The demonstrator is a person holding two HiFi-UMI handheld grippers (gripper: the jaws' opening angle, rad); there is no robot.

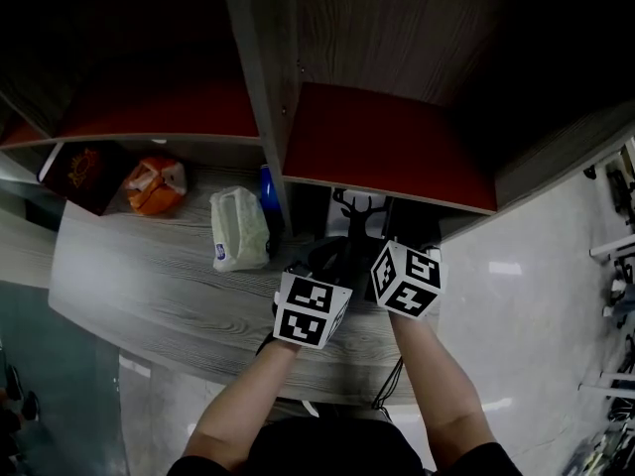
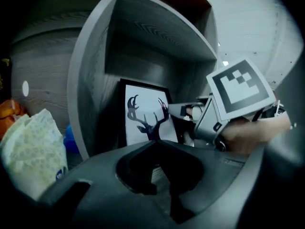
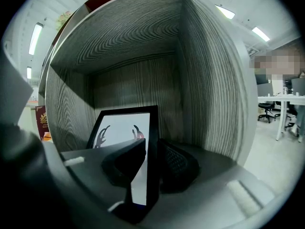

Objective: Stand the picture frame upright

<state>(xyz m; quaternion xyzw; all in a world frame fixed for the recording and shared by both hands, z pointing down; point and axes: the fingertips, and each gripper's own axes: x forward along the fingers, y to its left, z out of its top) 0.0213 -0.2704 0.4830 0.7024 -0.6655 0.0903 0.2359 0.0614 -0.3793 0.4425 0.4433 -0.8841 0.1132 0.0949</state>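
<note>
The step in hand looks like the last one: settling the picture frame [image 3: 125, 128] on its foot inside the cubby [image 3: 205, 80]. It already stands nearly upright there, on the cubby's floor, close to the back wall and nearer the cubby's left wall than its open right side, with its face turned out toward the front of the cubby.

The right gripper [image 3: 152, 166] has its jaws partly closed on the frame's right-hand edge, one jaw across the glass and the other behind the border. The left gripper [image 2: 162, 168] hovers at the cubby's mouth, low and in front of the frame, its jaws pressed together with nothing between them.

My reading is that the next move calls for a check that the frame bears its own weight, then a gentle parting of the right jaws and a straight pull back out of the cubby, so that the border is not dragged along. The closed left gripper could steady the lower edge if the frame tips.

The frame is a thin black rectangle, taller than wide, around a white print of a dark antlered deer head. Its back support cannot be seen
</note>
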